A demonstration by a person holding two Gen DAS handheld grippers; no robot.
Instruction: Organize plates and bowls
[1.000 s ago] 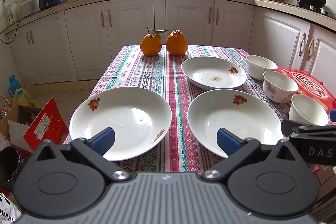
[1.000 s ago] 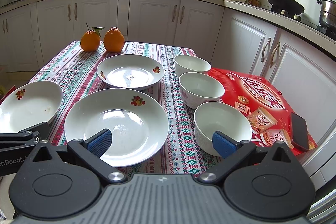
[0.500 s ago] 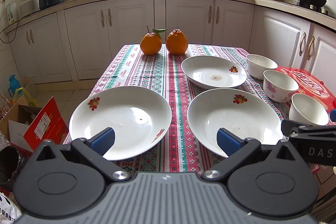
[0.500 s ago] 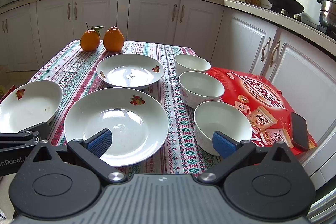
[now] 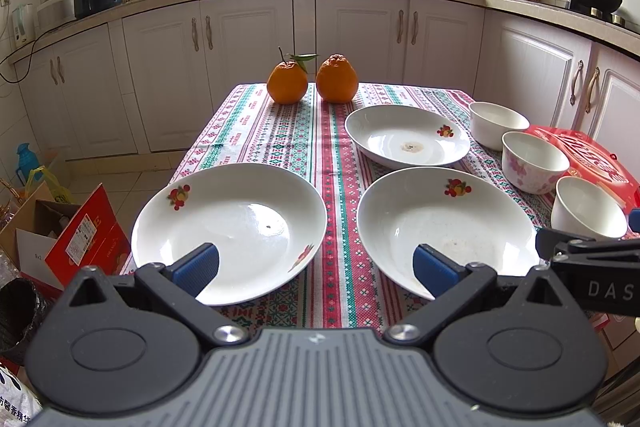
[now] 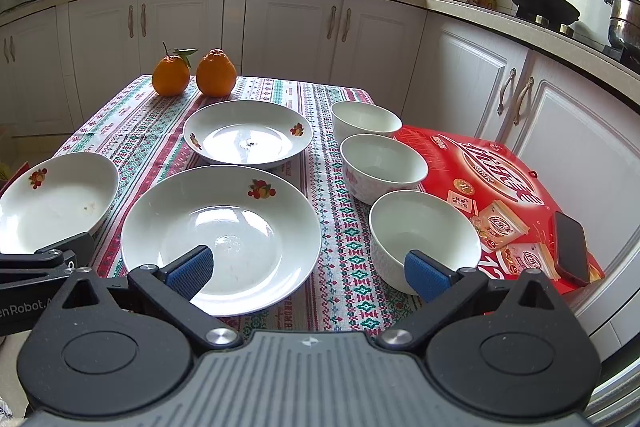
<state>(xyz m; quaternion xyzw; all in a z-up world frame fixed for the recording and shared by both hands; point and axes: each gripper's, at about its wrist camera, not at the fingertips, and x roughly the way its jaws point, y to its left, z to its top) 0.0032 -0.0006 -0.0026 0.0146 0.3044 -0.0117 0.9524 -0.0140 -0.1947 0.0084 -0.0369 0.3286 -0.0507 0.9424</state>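
Observation:
Three white plates with fruit prints lie on the patterned tablecloth: a near-left plate, a near-middle plate and a far plate. Three white bowls stand in a row along the right: far bowl, pink-flowered middle bowl, near bowl. My left gripper is open and empty, low at the table's near edge between the two near plates. My right gripper is open and empty, between the near-middle plate and the near bowl.
Two oranges sit at the table's far end. A red box with a black phone lies at the right edge. Cardboard boxes stand on the floor at left. White cabinets surround the table.

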